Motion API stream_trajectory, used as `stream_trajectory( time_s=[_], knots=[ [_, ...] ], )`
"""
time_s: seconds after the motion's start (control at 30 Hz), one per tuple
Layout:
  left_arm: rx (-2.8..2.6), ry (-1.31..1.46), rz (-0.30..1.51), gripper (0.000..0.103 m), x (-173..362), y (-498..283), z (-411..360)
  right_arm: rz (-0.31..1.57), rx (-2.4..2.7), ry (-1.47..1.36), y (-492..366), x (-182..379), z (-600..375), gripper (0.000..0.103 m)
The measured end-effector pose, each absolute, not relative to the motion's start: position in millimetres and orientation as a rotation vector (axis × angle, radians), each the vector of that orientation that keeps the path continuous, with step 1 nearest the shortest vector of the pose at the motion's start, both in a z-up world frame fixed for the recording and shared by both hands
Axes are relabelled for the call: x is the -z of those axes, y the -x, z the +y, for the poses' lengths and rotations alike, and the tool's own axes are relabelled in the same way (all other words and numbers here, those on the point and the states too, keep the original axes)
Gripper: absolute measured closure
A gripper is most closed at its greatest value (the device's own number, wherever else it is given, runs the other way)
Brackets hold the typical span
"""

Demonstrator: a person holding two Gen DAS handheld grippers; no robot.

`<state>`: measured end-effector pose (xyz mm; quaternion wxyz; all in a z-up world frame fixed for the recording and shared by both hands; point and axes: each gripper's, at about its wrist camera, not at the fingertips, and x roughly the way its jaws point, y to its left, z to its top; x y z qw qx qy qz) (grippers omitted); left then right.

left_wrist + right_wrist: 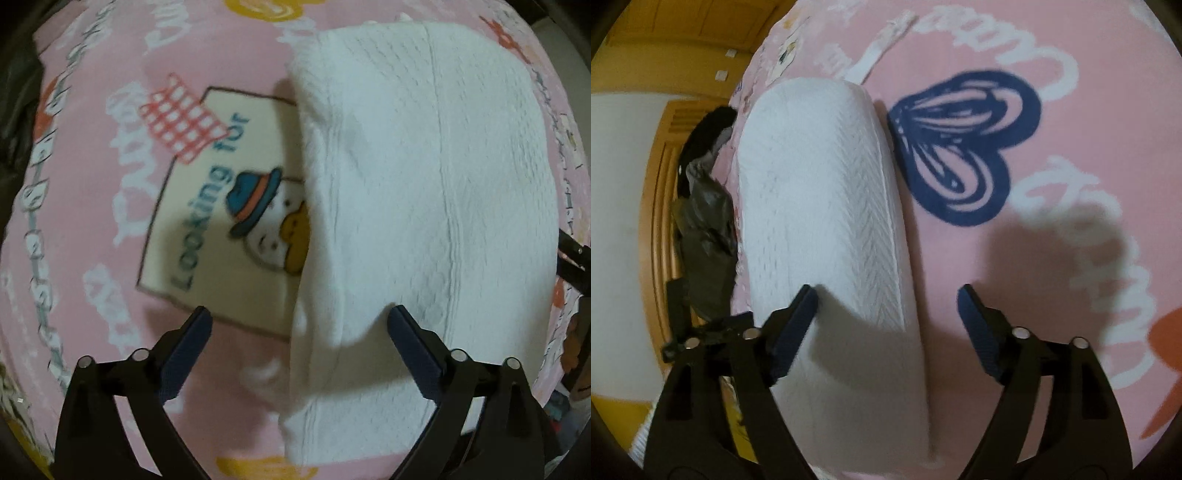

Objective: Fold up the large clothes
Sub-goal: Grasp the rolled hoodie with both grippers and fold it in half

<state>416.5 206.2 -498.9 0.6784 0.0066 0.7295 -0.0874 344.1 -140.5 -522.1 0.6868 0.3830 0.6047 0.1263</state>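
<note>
My left tool [299,325] and right tool [886,301] both stand with fingers spread apart, gripping nothing. The folded white garment [424,184] lies on the pink printed blanket [110,221], beneath and between both tools; a dark heap [701,229], perhaps clothing, sits beside the blanket's edge.

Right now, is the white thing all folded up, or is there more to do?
Nearly done, it seems. The white garment already lies as a narrow folded bundle on the pink blanket. Nothing is in hand: the left gripper and right gripper hang open over it, gripping nothing. What may be left is one more fold or tidying; I can't tell.
</note>
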Motion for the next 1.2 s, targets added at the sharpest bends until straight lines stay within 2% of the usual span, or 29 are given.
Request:
stream_trajectory(
  time_s=[0.13, 0.23, 0.3, 0.43, 0.5, 0.63, 0.9, 1.07, 1.17, 1.2],
  knots=[
    [0.277, 0.105, 1.697, 0.007, 519.5, -428.7, 213.1, 1.369, -0.268, -0.975, -344.4, 535.9, -144.7, 0.017],
    [0.334, 0.235, 1.698, 0.008, 513.6, -429.3, 226.7, 1.359, -0.391, -1.231, -339.9, 552.0, -149.7, 0.017],
    [0.401, 0.269, 1.691, 0.008, 504.0, -426.7, 229.2, 1.354, -0.417, -1.301, -336.1, 557.6, -152.2, 0.014],
    [0.519, 0.32, 1.723, 0.008, 504.9, -419.7, 220.5, 1.394, -0.479, -1.131, -344.0, 558.6, -141.3, 0.012],
    [0.525, 0.338, 1.767, 0.008, 526.0, -418.5, 212.1, 1.405, -0.485, -1.045, -347.9, 561.8, -129.2, 0.006],
    [0.536, 0.468, 1.779, 0.007, 551.8, -424.0, 204.5, 1.398, -0.529, -1.113, -353.7, 574.3, -125.9, 0.005],
    [0.502, 0.475, 1.736, 0.006, 551.2, -412.7, 201.9, 1.373, -0.52, -1.078, -354.7, 580.1, -122.3, 0.005],
    [0.424, 0.596, 1.686, 0.006, 558.6, -402.4, 210.7, 1.293, -0.439, -1.078, -343.4, 579.4, -113.5, 0.005],
    [0.382, 0.626, 1.64, 0.008, 548.2, -392.2, 210.6, 1.299, -0.444, -1.086, -342.7, 580.1, -114.4, 0.005],
    [0.376, 0.637, 1.631, 0.011, 545.1, -390.3, 210.8, 1.312, -0.453, -1.093, -343.2, 580.7, -114.9, 0.005]
  ],
)
